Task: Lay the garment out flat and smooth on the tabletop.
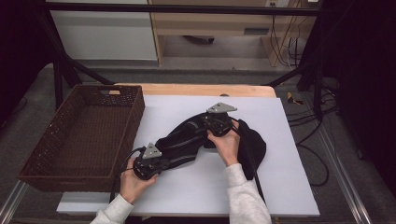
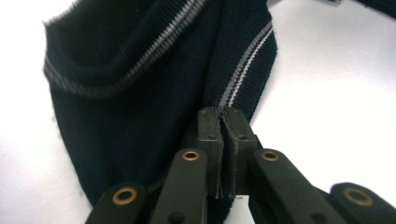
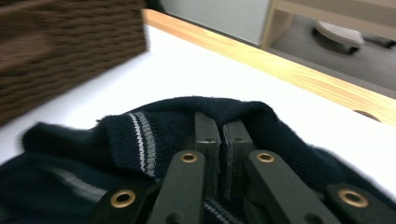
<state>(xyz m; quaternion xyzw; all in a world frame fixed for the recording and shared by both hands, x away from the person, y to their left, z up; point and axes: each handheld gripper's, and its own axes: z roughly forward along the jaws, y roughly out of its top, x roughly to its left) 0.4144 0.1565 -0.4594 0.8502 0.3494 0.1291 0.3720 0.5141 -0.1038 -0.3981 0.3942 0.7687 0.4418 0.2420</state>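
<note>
High view first: a dark knit sweater (image 1: 187,140) with pale stripes lies bunched on the white mat (image 1: 280,186) that covers the wooden table (image 1: 196,89), to the right of a brown wicker basket (image 1: 84,135). The left gripper (image 1: 148,164) is at the sweater's near left end, and the right gripper (image 1: 219,122) is at its far end, each held in a hand with a light grey sleeve (image 1: 245,198).

Left gripper view: the jaws are pinched together on the ribbed, striped hem of the sweater (image 2: 140,93), with a thin fold of cloth caught between the pads; white mat lies on both sides.

Right gripper view: the jaws are clamped on a raised fold of the sweater (image 3: 154,135) beside a striped cuff, with the basket (image 3: 65,51) blurred at upper left and the table's wooden edge (image 3: 289,70) behind.
</note>
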